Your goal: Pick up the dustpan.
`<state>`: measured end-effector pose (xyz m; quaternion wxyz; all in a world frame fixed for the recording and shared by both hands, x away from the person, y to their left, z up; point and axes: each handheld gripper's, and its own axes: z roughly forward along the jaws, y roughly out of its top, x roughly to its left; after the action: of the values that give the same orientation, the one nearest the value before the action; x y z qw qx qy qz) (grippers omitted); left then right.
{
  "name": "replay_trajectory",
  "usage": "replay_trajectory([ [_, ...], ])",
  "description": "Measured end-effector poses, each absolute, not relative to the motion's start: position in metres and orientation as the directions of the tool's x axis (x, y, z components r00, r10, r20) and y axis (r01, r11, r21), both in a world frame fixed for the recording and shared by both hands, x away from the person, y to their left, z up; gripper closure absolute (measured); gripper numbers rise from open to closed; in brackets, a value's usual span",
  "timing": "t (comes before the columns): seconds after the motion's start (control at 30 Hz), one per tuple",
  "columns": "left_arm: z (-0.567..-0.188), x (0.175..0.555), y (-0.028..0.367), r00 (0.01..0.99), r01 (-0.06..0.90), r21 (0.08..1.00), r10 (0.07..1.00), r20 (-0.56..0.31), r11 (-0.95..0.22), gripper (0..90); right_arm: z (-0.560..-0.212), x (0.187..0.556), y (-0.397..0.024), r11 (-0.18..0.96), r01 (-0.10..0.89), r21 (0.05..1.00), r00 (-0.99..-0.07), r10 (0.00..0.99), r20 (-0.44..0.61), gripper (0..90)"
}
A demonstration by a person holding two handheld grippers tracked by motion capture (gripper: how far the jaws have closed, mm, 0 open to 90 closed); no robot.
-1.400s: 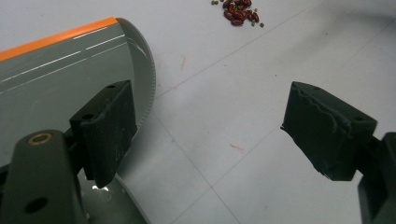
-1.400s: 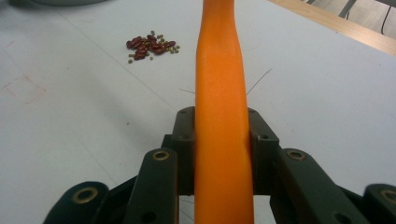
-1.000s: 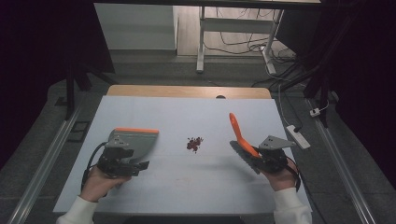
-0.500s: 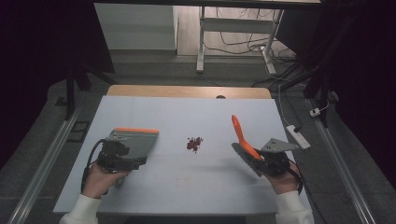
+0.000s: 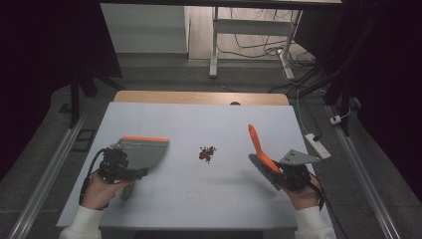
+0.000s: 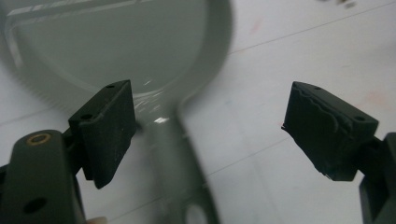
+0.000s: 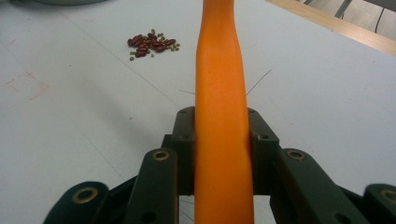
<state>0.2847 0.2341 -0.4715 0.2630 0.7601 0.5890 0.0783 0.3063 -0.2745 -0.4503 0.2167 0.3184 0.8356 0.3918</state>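
Barely shifted, orange brush handle (image 5: 258, 144) points up-left toward beans (image 5: 207, 153)

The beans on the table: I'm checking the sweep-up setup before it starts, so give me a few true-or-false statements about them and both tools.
1. The beans lie in a small pile between the dustpan and the brush. True.
2. The right gripper is closed on the brush's orange handle. True.
3. The beans are already inside the dustpan. False: they lie on the table, apart from it.
4. The left gripper is clamped on the dustpan handle. False: its jaws stand open, the handle between them.
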Motion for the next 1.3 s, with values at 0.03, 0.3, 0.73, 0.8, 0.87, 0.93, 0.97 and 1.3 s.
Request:
replay_trajectory([
  [0.03, -0.471, 0.285, 0.234, 0.294, 0.854, 0.492, 0.937, -0.191, -0.168, 17.4, -0.450, 0.306, -0.275, 0.489, 0.364, 0.793, -0.702, 0.703, -0.112, 69.9],
  [0.3, -0.483, 0.288, 0.237, 0.262, 0.895, 0.418, 0.942, -0.211, -0.155, 15.1, -0.453, 0.307, -0.272, 0.497, 0.363, 0.788, -0.707, 0.698, -0.114, 69.9],
  [0.73, -0.501, 0.292, 0.247, 0.229, 0.922, 0.365, 0.943, -0.242, -0.131, 15.2, -0.456, 0.308, -0.269, 0.513, 0.365, 0.777, -0.716, 0.688, -0.117, 69.9],
  [0.8, -0.503, 0.293, 0.248, 0.220, 0.922, 0.370, 0.943, -0.251, -0.117, 16.2, -0.456, 0.309, -0.269, 0.512, 0.366, 0.777, -0.715, 0.689, -0.117, 69.9],
  [0.87, -0.503, 0.294, 0.247, 0.216, 0.921, 0.374, 0.943, -0.254, -0.110, 16.7, -0.456, 0.309, -0.269, 0.508, 0.368, 0.779, -0.713, 0.692, -0.114, 69.9],
  [0.93, -0.504, 0.295, 0.246, 0.218, 0.920, 0.376, 0.943, -0.251, -0.112, 17.2, -0.456, 0.309, -0.269, 0.508, 0.369, 0.778, -0.709, 0.695, -0.117, 69.9],
  [0.97, -0.506, 0.296, 0.246, 0.217, 0.923, 0.370, 0.941, -0.260, -0.110, 17.6, -0.456, 0.309, -0.269, 0.509, 0.368, 0.778, -0.709, 0.695, -0.119, 69.9],
  [1.3, -0.513, 0.299, 0.248, 0.196, 0.927, 0.365, 0.937, -0.290, -0.080, 24.7, -0.457, 0.311, -0.269, 0.513, 0.370, 0.774, -0.710, 0.693, -0.121, 69.9],
])
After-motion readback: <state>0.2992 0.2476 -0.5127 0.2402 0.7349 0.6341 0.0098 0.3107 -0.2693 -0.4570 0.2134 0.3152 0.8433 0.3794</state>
